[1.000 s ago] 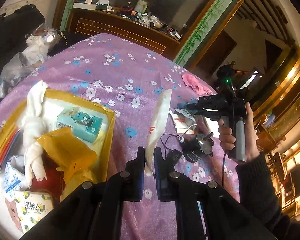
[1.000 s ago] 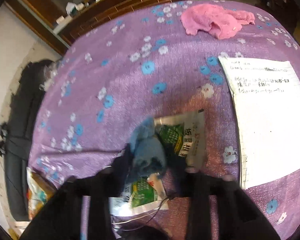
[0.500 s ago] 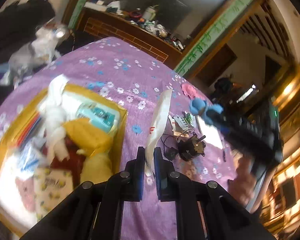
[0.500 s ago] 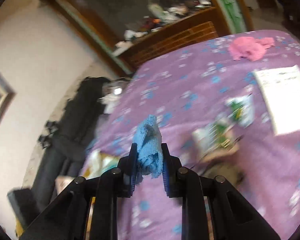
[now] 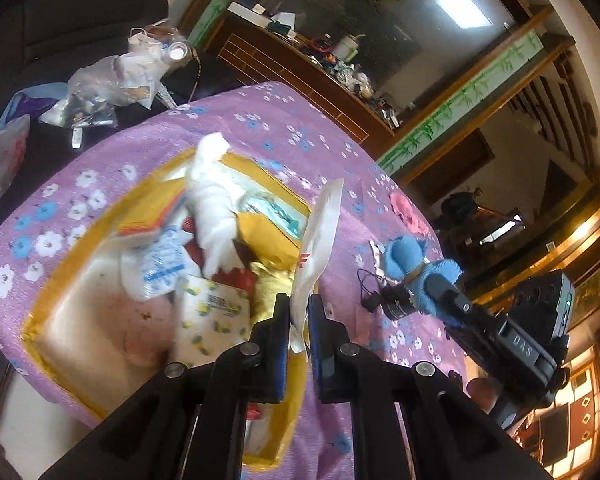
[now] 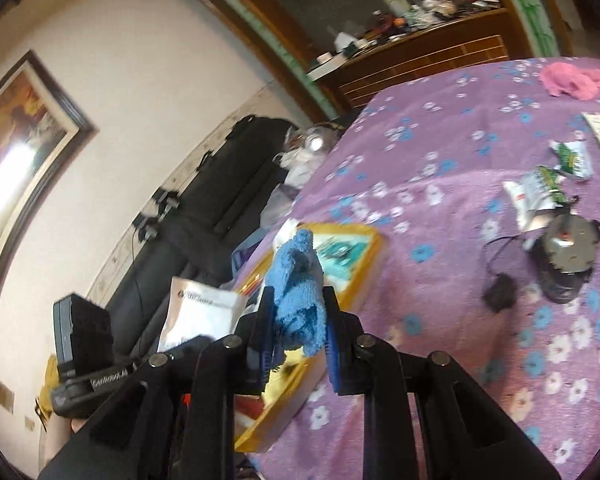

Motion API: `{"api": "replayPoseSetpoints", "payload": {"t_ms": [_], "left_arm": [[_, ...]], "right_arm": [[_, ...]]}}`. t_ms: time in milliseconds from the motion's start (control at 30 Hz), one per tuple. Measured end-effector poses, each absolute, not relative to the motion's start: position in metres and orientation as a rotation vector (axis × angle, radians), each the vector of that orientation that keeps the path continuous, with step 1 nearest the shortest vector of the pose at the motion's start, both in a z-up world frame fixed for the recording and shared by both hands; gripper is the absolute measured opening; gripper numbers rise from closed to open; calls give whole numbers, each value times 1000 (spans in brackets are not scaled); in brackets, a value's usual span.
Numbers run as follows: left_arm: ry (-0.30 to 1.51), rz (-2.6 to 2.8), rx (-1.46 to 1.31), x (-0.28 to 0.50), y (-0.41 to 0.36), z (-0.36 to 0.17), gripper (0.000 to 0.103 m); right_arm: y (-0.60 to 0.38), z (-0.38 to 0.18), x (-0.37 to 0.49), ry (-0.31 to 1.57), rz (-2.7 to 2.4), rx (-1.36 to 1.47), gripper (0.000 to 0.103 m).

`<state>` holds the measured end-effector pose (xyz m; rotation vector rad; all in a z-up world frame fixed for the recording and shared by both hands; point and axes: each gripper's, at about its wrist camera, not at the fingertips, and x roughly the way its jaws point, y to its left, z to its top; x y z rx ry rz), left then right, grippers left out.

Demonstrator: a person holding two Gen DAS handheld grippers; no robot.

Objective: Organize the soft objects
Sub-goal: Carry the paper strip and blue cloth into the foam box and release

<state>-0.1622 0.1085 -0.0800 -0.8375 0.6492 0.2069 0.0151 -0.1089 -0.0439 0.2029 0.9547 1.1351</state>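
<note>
Tablecloth (image 6: 460, 152) and yellow box (image 5: 60, 292) now fill both views. Right gripper (image 6: 298, 320), pinching the blue cloth (image 6: 300, 280), has lifted off the far packets (image 6: 548, 188) toward the box; left gripper (image 5: 299, 316) stays pressed on the white pouch (image 5: 320, 236) beside it. Drop-off seems near.

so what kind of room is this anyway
Most likely a lived-in room of a home. A table under a purple flowered cloth holds a yellow box of household bits, a cluttered dark wood cabinet stands behind it, and a framed picture hangs on the wall.
</note>
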Motion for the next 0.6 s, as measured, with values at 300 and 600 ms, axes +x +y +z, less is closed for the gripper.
{"api": "replayPoseSetpoints", "payload": {"t_ms": [300, 600], "left_arm": [[679, 209, -897, -157, 137, -107, 8], [687, 253, -823, -150, 149, -115, 11]], "right_arm": [[-58, -61, 18, 1007, 1149, 116, 21], [8, -89, 32, 1065, 1151, 26, 25]]}}
